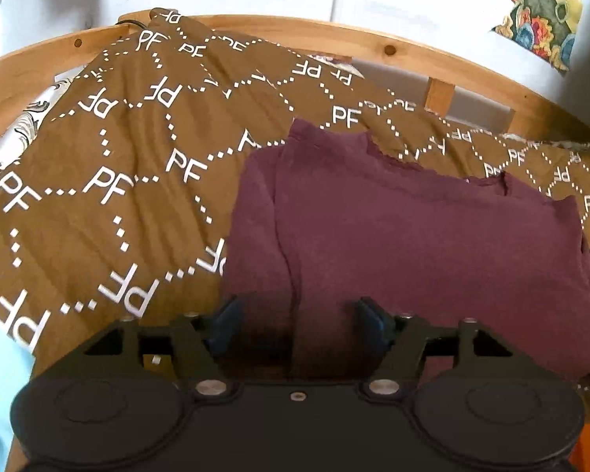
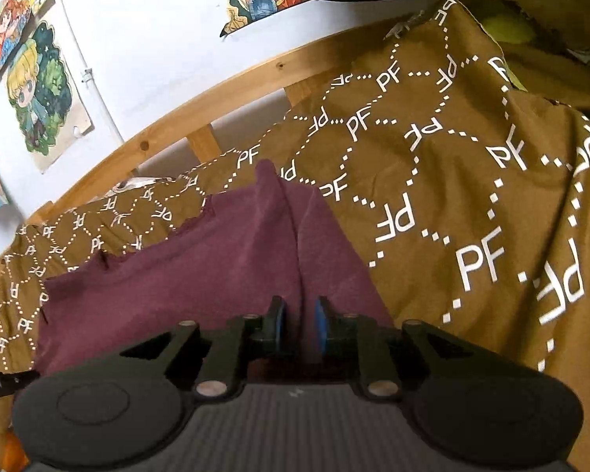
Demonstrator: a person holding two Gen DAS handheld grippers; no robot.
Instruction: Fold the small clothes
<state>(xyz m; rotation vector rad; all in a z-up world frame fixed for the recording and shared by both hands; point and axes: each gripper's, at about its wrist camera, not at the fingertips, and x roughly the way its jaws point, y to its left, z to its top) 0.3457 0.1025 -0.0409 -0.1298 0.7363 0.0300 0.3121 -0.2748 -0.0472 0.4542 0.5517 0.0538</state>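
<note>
With the left gripper (image 1: 297, 324) spread wide and the right gripper (image 2: 299, 328) barely parted, neither clamping the maroon shirt (image 1: 413, 244) lying on the brown bedspread (image 1: 118, 157), the fresh fold could spring back.

Garment (image 1: 413, 236) flat on the patterned sheet (image 1: 98, 177), wooden rail (image 1: 295, 27) behind both

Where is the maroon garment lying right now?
The maroon garment lies on the brown PF-patterned cover, right of centre in the left wrist view, directly ahead of both tongs, with the wooden rail beyond.
</note>
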